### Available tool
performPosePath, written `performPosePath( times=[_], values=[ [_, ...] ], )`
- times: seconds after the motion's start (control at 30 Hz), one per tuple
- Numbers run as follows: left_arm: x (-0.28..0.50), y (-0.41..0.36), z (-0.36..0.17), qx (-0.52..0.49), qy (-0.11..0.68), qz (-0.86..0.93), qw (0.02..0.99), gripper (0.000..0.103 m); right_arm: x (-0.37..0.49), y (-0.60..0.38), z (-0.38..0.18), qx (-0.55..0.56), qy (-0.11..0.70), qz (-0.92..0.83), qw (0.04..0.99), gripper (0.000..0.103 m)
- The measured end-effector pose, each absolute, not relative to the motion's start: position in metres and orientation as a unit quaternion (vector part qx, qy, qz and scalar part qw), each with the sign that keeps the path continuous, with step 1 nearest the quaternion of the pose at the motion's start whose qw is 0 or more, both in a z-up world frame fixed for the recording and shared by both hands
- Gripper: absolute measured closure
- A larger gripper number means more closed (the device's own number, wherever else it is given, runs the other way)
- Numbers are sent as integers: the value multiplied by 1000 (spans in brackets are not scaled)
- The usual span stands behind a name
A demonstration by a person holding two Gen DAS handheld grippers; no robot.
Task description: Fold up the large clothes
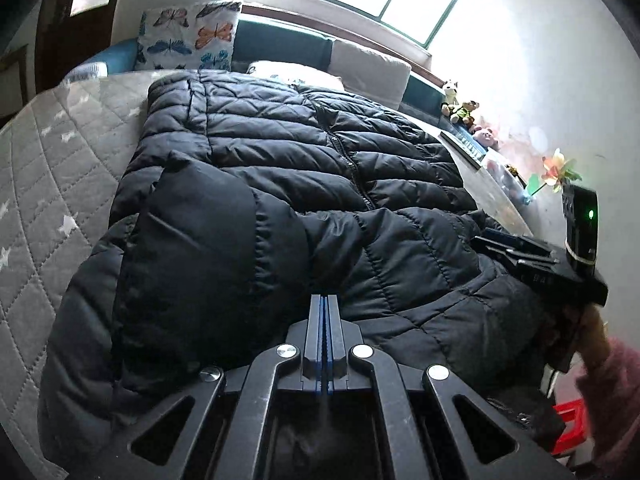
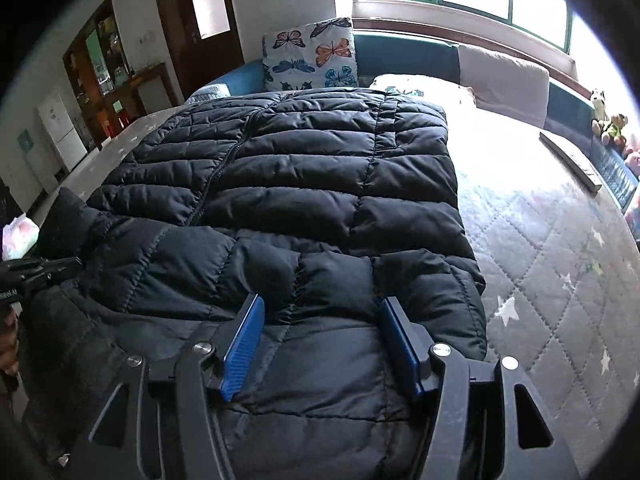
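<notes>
Left gripper (image 1: 325,300) closed tight, nothing between its pads, tips over black puffer jacket (image 1: 280,184). Right gripper (image 2: 320,312) about half open, astride the near jacket edge, not clamping. Jacket spread flat on quilted mattress (image 2: 552,264); butterfly pillow (image 2: 312,54) beyond.

Black quilted puffer jacket (image 2: 304,200) spread flat on a grey star-patterned mattress (image 2: 560,264), zip running up left of centre, hem toward the far edge near a butterfly cushion (image 2: 312,56). Right gripper (image 2: 320,336) low over the jacket's near end, blue pads (image 2: 244,344) standing wide apart, padded fabric between them, unpinched. Left gripper (image 2: 60,266) at the jacket's left edge, closed.
</notes>
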State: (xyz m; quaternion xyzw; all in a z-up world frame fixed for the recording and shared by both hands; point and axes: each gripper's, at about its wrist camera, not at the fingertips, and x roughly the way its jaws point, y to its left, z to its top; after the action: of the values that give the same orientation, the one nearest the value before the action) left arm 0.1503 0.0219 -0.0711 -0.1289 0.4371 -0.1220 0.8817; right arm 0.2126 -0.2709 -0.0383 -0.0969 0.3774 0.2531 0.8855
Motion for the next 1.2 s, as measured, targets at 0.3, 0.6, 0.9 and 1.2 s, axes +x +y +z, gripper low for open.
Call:
performPosePath(
  times=[0.3, 0.6, 0.9, 1.2],
  values=[
    [138, 25, -21, -135, 412, -165, 886, 98, 165, -248, 1, -131, 359, 279, 881, 37],
    [162, 59, -54, -163, 440, -120, 875, 99, 140, -229, -37, -167, 362, 294, 868, 37],
    [160, 58, -66, -150, 437, -119, 879, 99, 132, -248, -15, -165, 345, 302, 873, 37],
    [147, 45, -52, -128, 443, -99, 882, 99, 143, -268, -40, -155, 375, 272, 873, 37]
  ],
)
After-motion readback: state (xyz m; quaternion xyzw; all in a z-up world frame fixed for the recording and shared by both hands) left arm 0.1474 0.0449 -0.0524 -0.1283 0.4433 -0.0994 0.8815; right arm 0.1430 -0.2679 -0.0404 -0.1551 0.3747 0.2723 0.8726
